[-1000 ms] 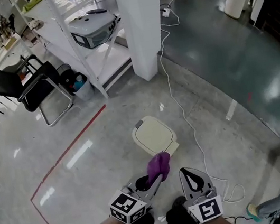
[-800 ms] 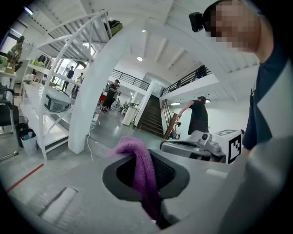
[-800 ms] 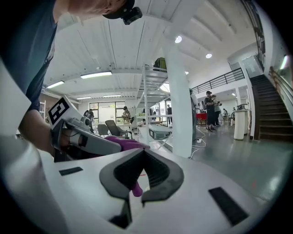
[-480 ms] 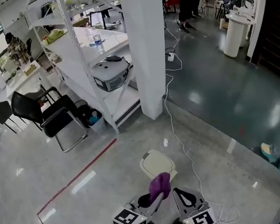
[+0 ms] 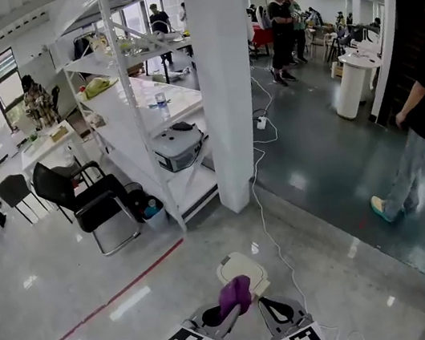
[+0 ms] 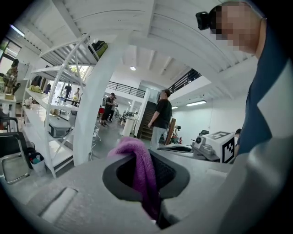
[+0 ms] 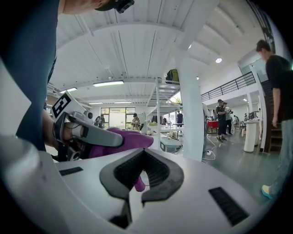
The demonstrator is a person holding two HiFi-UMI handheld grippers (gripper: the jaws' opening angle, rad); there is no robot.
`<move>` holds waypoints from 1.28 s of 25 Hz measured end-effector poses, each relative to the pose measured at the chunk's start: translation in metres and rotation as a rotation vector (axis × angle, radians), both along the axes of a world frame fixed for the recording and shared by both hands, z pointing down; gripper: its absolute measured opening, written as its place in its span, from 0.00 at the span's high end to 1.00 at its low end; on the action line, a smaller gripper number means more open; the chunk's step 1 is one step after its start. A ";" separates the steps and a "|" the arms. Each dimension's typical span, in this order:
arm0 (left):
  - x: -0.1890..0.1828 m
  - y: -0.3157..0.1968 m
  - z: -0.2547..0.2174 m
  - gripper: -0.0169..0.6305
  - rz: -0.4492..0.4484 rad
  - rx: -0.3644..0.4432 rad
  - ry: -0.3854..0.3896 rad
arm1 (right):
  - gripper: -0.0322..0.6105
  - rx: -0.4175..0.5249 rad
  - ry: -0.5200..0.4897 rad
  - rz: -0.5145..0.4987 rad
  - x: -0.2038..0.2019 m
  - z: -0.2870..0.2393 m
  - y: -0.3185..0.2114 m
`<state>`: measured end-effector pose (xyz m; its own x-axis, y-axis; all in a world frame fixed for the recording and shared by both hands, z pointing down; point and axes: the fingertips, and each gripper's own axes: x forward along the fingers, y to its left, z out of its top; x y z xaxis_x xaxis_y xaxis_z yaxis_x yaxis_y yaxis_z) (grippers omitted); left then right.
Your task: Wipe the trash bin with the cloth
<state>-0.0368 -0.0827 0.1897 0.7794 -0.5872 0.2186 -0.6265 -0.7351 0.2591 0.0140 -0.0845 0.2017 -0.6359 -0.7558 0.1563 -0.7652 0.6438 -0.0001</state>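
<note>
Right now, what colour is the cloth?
The cloth is purple, clearest in the left gripper view.

White pillar (image 5: 228, 81) beside shelving (image 5: 139, 109) on glossy grey floor (image 5: 317, 187)

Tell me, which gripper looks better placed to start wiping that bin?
Left, probably: the left gripper pinches the purple cloth near the trash bin; the right gripper is shut and empty.

One camera up high, two down low.
The head view looks steeply down on the left claw (image 5: 228, 314) and right claw (image 5: 268, 307). Each gripper view sits close behind its own claw, facing out and up. All share the white pillar (image 5: 227, 81) ahead of the claws.
</note>
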 end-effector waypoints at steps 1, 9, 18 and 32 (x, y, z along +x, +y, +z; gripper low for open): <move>0.000 0.000 -0.003 0.94 0.001 0.001 0.000 | 0.94 -0.007 0.000 0.002 0.000 -0.002 0.001; 0.003 0.006 -0.016 0.94 0.019 0.025 0.015 | 0.94 -0.014 0.023 0.010 0.004 -0.007 0.008; -0.011 0.017 -0.020 0.94 -0.006 0.047 0.023 | 0.94 -0.008 0.025 -0.031 -0.016 -0.011 0.018; -0.020 0.027 -0.022 0.94 -0.032 0.044 0.030 | 0.94 -0.012 0.015 -0.057 -0.025 -0.010 0.031</move>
